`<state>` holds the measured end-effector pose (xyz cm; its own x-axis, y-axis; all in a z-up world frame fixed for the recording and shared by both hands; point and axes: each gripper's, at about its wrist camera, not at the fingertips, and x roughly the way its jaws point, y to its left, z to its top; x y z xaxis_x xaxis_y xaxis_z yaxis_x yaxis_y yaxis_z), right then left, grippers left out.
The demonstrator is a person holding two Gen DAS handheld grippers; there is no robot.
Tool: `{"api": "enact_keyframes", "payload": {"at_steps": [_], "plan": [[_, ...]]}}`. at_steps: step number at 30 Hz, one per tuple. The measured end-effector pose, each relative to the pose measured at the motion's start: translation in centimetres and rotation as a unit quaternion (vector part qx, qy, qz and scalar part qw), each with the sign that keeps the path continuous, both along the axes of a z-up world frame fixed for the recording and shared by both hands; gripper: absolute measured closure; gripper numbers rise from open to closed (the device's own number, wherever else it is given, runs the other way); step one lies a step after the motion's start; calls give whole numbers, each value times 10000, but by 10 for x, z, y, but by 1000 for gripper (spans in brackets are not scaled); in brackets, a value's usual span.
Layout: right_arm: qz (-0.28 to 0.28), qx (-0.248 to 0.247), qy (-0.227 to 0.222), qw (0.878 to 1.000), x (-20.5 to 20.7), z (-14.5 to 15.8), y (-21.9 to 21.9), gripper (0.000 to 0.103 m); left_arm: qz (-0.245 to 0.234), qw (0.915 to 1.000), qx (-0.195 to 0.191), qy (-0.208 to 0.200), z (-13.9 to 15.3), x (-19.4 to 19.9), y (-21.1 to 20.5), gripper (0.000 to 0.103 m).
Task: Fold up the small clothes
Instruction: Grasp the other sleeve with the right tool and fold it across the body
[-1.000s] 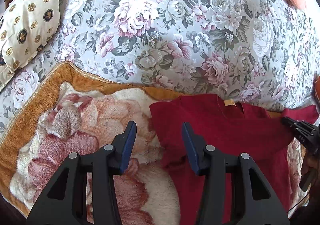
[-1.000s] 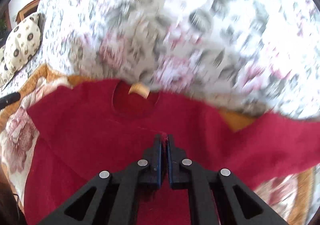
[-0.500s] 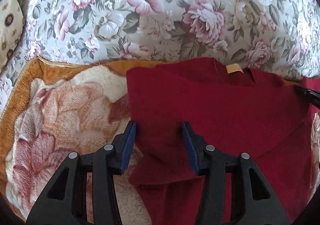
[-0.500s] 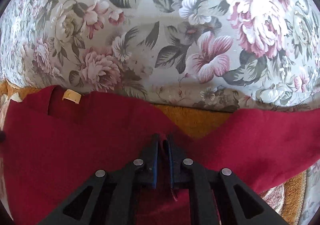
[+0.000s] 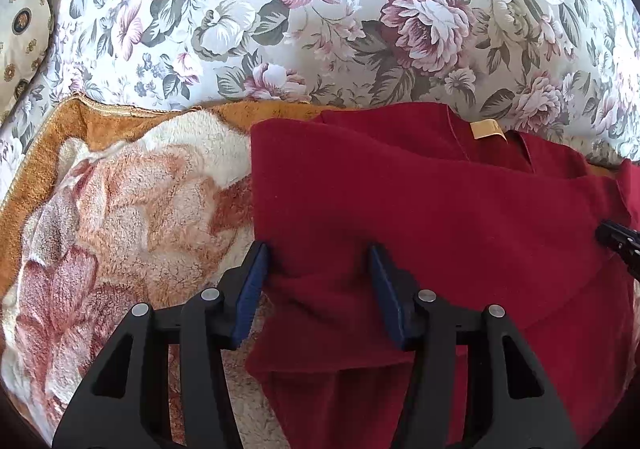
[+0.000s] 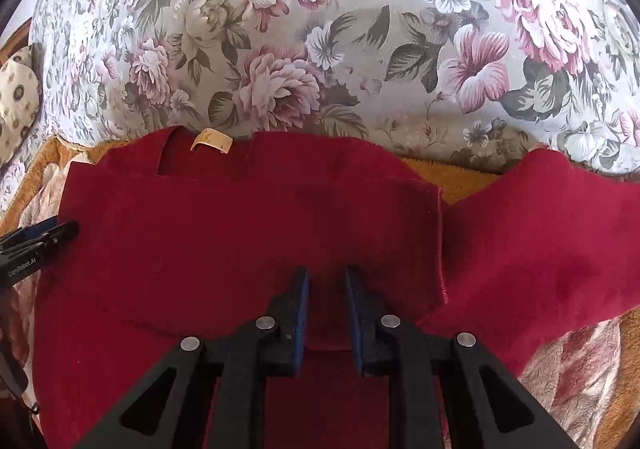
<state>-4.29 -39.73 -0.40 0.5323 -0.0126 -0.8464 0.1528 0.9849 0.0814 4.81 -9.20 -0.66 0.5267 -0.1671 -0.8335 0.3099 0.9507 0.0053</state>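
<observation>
A dark red shirt with a tan neck label lies on a fleece blanket, its left side folded in over the body. My left gripper is open, its fingers either side of the folded left edge. In the right wrist view the shirt lies flat with the label at the collar and one sleeve spread out to the right. My right gripper is open a little and empty, just above the cloth. The left gripper's tip shows at the left edge.
An orange and cream fleece blanket lies under the shirt. Beyond it is a flowered bedspread. A cream patterned pillow sits at the far left. The right gripper's tip shows at the right edge.
My right gripper has opened and let go of the red cloth, which now lies flat. My left gripper has moved forward over the shirt's folded left edge.
</observation>
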Motion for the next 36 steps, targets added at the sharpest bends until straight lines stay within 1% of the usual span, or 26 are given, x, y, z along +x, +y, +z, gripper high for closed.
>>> {"api": "enact_keyframes", "payload": {"at_steps": [3,5,7,9,10,12,14,15,19,23,25,31,33,36], "plan": [[4,74,-177,9998,-12,18,3,87,5,10000,-30,-87,10,-9,3,51],[30,113,-309,9995,-20,24,5,87,-12,9998,-84,-178,17,-16,5,51],[30,143,-236,9996,-22,19,5,86,-14,9997,-94,-202,20,-21,4,51],[-32,125,-8,9999,-13,2,4,86,1,9998,-60,-170,19,-24,3,51],[-32,143,-107,9998,-14,-2,4,86,10,9999,-69,-159,19,-26,3,51],[-94,204,-244,9995,-15,-1,1,86,5,9998,-178,-119,23,-32,2,51],[-232,453,-236,9984,-20,4,-7,86,-64,9995,-254,-163,29,-40,-3,51],[-291,494,-255,9980,-23,5,-12,86,-117,9994,-258,-188,33,-45,-7,51],[-610,357,-311,9970,-41,14,-38,86,-432,9982,-352,-215,40,-60,-33,51],[-1001,524,-278,9932,-55,19,-75,84,-623,9968,-502,-87,37,-65,-66,51],[-1078,568,-242,9923,-58,17,-85,84,-718,9963,-464,-61,30,-67,-83,51],[-1154,758,-171,9903,-56,8,-99,84,-807,9964,-217,141,4,-67,-114,51],[-1144,784,-164,9902,-57,10,-100,84,-818,9964,-185,130,2,-69,-118,51],[-1161,737,-293,9901,-69,22,-107,84,-899,9955,-279,116,5,-73,-122,51]]}}
